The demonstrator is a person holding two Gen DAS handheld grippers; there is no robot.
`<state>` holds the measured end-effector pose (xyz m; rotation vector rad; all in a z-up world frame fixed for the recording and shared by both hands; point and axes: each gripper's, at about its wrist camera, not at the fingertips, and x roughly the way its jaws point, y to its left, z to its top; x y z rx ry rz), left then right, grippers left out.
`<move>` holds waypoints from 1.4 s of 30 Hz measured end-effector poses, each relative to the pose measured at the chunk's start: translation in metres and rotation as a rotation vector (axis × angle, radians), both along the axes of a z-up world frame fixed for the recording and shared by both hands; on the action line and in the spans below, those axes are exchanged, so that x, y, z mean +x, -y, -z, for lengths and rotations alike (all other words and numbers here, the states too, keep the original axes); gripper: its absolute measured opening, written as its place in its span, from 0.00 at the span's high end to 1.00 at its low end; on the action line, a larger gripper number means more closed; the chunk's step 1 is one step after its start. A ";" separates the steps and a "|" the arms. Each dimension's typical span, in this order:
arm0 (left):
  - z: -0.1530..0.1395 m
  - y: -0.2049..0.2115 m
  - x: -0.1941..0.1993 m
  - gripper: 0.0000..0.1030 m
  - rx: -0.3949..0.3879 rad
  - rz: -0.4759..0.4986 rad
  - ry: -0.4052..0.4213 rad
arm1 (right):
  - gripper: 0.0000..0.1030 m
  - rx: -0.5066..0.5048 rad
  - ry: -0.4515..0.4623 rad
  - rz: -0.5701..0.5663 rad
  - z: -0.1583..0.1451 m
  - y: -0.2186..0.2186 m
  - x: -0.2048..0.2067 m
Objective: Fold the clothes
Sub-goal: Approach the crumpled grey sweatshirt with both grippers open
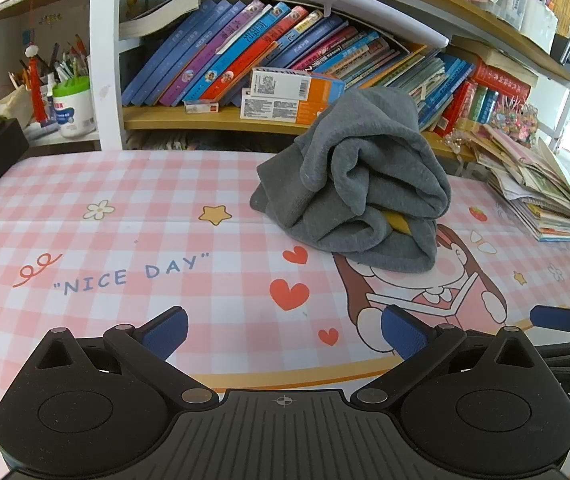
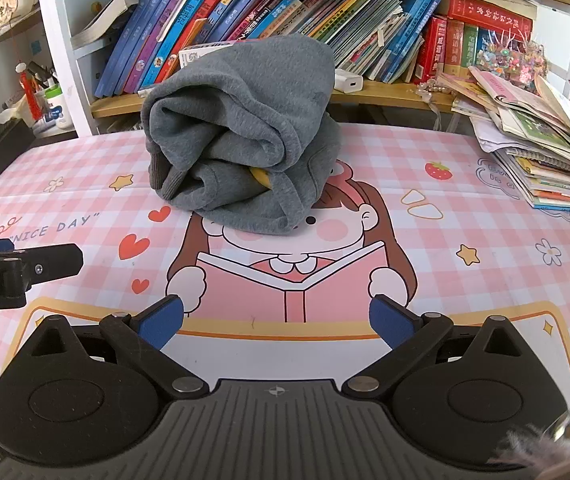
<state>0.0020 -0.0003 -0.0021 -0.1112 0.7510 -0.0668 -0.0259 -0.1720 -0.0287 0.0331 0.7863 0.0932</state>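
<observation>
Grey garment (image 2: 241, 136) bunched on tablecloth (image 2: 465, 216)

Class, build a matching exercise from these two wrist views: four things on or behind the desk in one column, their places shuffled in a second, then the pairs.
Things
1. grey sweatshirt
2. strawberry print
3. pile of booklets
4. white charger

Places
A. on the wooden shelf
B. right edge of the desk
C. crumpled mid-desk
D. on the cloth, right of the garment

Pairs: 1-C, 2-D, 3-B, 4-A
</observation>
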 end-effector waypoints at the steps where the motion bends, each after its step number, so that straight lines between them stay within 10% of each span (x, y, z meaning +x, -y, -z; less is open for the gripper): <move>1: 0.000 0.000 0.000 0.00 0.000 -0.001 -0.001 | 0.03 0.000 0.000 0.000 0.000 0.000 0.000; 42: 0.003 0.000 0.004 0.00 -0.015 0.041 -0.023 | 0.03 0.001 -0.013 -0.003 0.003 0.000 0.003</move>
